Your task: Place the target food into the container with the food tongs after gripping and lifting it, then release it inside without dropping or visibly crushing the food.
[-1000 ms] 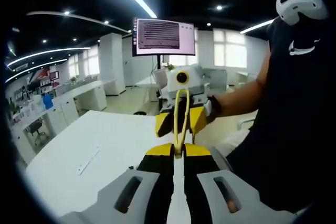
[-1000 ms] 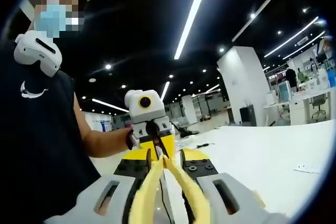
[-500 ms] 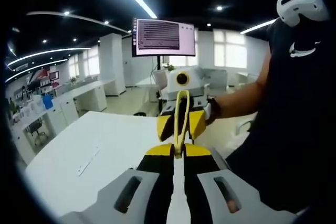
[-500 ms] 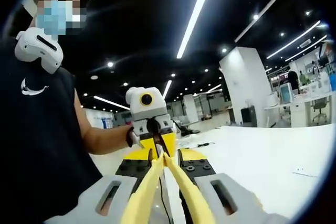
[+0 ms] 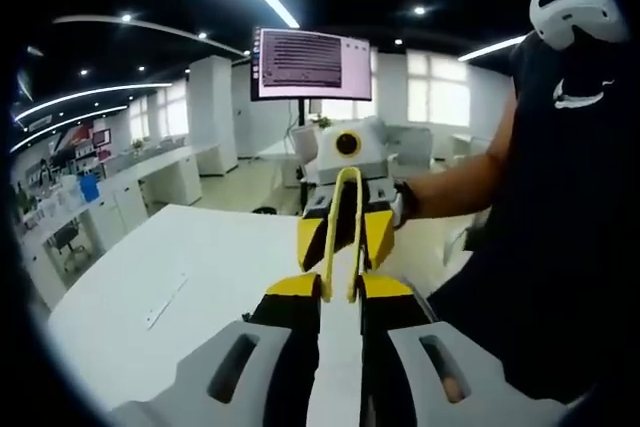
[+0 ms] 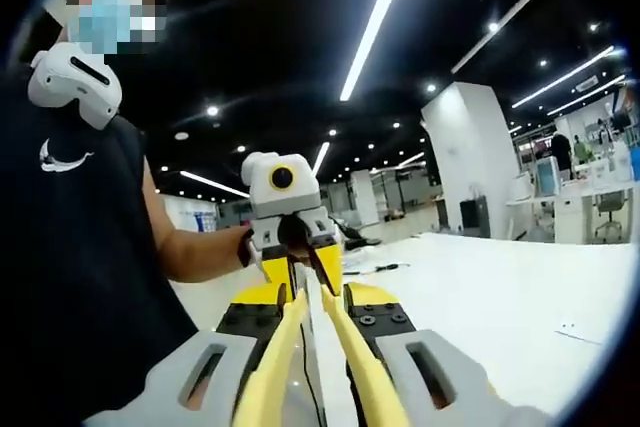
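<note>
Yellow food tongs (image 5: 328, 247) are stretched in the air between my two grippers, which face each other. My left gripper (image 5: 340, 289) has its jaws against the two tong arms near their tips. In that view the tongs' looped end reaches my right gripper (image 5: 345, 237), which is shut on them. In the right gripper view the tong arms (image 6: 275, 357) run forward between my right gripper (image 6: 312, 303) jaws. There they narrow toward the left gripper (image 6: 300, 259), held in a person's hand.
A white table (image 5: 180, 287) lies below both grippers, with a flat strip (image 5: 165, 302) on it; its top (image 6: 500, 287) carries a small dark item (image 6: 385, 269). The person (image 5: 560, 207) stands close beside the grippers. A monitor (image 5: 310, 65) stands behind.
My left gripper's jaws have eased slightly apart and the tong arms between them have spread a little. Both views shifted slightly; the right gripper keeps its hold.
</note>
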A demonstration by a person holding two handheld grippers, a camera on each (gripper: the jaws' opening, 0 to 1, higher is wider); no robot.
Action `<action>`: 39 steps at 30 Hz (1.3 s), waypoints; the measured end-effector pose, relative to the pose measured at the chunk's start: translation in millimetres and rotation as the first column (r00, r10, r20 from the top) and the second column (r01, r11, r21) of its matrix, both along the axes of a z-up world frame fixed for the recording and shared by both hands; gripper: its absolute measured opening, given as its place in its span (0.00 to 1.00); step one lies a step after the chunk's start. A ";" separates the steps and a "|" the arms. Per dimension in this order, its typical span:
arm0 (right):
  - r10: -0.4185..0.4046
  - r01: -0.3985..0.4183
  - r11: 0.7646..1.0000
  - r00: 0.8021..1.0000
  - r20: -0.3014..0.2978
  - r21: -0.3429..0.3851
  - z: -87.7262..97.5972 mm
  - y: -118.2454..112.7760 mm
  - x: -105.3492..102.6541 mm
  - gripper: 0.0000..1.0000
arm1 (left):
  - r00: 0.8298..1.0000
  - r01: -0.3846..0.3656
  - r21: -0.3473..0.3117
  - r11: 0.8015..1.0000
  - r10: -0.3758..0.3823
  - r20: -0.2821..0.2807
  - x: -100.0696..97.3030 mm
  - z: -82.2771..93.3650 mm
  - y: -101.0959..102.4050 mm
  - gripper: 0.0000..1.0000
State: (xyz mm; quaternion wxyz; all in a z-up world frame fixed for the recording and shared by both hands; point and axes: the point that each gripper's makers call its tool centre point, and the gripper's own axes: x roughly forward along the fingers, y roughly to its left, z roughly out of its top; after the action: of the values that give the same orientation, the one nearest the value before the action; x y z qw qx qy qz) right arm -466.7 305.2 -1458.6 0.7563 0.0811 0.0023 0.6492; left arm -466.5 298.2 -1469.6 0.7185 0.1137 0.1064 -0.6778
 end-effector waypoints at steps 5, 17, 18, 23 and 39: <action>-0.004 0.004 1.000 1.000 0.010 -0.013 -1.2 -1.1 0.1 0.24 | 1.000 0.000 0.000 1.000 0.000 0.005 0.8 -0.1 -0.7 0.13; 0.003 -0.002 1.000 1.000 0.025 -0.027 -0.9 -0.5 -2.2 0.24 | 1.000 0.009 0.004 1.000 -0.009 0.011 -0.8 1.1 -0.6 0.15; -0.010 0.011 1.000 0.999 0.035 -0.017 1.7 -1.2 -0.8 0.24 | 1.000 0.006 -0.014 1.000 -0.005 0.027 0.5 4.1 -0.5 0.16; -0.040 0.040 0.999 0.999 0.024 0.022 8.7 -4.4 5.4 0.25 | 0.997 -0.022 -0.068 0.997 0.027 0.078 6.7 12.7 0.0 0.19; -0.115 0.114 0.993 0.993 -0.009 -0.040 -0.4 -26.2 24.1 0.27 | 0.973 -0.223 -0.045 0.974 0.225 0.048 39.1 -12.9 29.0 0.88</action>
State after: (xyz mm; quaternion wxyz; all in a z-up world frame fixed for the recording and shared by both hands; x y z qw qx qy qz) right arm -442.7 279.0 -1459.0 0.7936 0.0701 0.0147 0.6042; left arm -427.4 327.3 -1482.5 0.7951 0.1046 0.0864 -0.5911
